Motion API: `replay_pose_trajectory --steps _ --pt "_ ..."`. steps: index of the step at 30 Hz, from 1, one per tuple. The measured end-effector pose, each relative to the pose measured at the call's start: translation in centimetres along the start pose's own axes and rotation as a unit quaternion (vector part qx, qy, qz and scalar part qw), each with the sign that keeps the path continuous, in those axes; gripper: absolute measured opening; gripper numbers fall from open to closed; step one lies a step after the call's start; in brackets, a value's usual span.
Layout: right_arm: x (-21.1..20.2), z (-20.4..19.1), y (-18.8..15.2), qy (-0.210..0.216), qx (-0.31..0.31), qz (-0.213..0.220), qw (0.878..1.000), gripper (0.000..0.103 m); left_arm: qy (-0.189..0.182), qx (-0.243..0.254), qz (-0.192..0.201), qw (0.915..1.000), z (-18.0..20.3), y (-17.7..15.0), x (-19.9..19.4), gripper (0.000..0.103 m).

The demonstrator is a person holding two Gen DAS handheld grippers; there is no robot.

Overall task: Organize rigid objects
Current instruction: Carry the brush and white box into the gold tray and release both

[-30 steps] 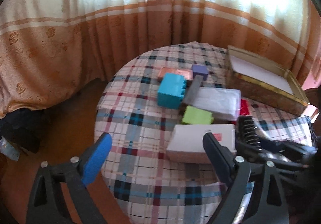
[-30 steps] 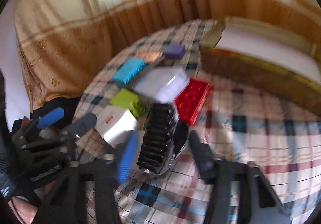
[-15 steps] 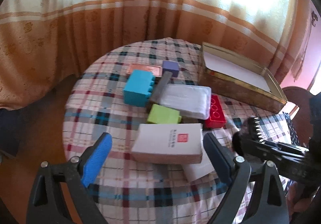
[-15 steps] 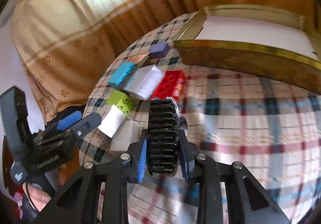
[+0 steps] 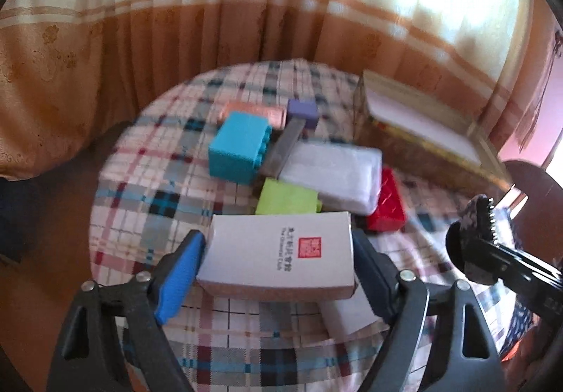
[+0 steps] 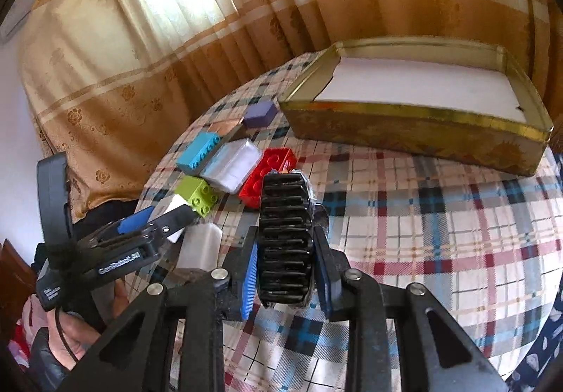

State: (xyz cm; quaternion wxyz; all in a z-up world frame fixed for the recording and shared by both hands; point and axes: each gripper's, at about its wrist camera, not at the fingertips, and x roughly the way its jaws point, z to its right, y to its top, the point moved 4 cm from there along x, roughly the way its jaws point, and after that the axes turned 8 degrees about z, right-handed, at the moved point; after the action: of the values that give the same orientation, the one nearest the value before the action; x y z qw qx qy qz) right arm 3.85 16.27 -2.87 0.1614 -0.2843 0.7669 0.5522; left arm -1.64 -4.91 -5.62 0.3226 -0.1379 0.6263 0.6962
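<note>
From your left wrist camera, your left gripper (image 5: 278, 263) straddles the white rectangular cardboard box with the red seal (image 5: 281, 253), near the close edge of the round table with the plaid cloth (image 5: 140, 188). Its jaws have just been closing; the blue pad looks to touch the box's left end, but blur keeps you from telling whether the dark pad on the right presses. A second pale flat piece (image 5: 348, 316) pokes out from under the box, mostly hidden. Beyond lie a lime green toy brick (image 5: 286, 202), a turquoise toy brick (image 5: 239, 147), a clear plastic case (image 5: 334, 175) and a red studded brick (image 5: 385, 207), half covered by the case. A grey strip (image 5: 286, 147), a copper-pink flat piece (image 5: 253, 112) and a purple block (image 5: 302, 110) sit farther back, smeared by motion. The gold open tin box with white lining (image 5: 422, 124) stands far right. Your right gripper enters at the right edge, cut off, carrying the black toothed hair clip (image 5: 473, 244).

From your right wrist camera, your right gripper (image 6: 286, 256) is clamped narrowly on that hair clip, held above the cloth; its near end hides behind the fingers. Your left gripper at left conceals most of the white box.
</note>
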Motion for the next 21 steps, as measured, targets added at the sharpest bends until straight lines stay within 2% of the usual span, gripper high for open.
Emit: replay_pose_trajectory --steps 4,7,13,17,21 --pt "-1.6 1.1 2.3 -0.026 -0.011 0.049 0.998 0.031 -0.005 0.023 0.052 0.9983 1.4 2.3 -2.0 0.083" --pt "-2.6 2.8 4.6 -0.059 -0.019 0.089 0.994 0.031 -0.022 0.038 0.083 0.9955 3.2 4.0 -3.1 0.083" --pt "-3.6 8.3 9.0 -0.137 -0.001 0.148 0.98 0.031 -0.059 0.066 0.101 0.991 8.1 6.6 -1.9 0.084" --pt "-3.0 11.3 10.1 -0.18 0.006 0.158 0.971 0.031 -0.082 0.078 0.098 0.9888 11.9 7.6 0.2 0.084" --pt "-1.0 14.0 10.1 -0.203 0.035 0.141 0.968 0.031 -0.095 0.081 0.09 0.9881 15.0 8.2 2.7 0.084"
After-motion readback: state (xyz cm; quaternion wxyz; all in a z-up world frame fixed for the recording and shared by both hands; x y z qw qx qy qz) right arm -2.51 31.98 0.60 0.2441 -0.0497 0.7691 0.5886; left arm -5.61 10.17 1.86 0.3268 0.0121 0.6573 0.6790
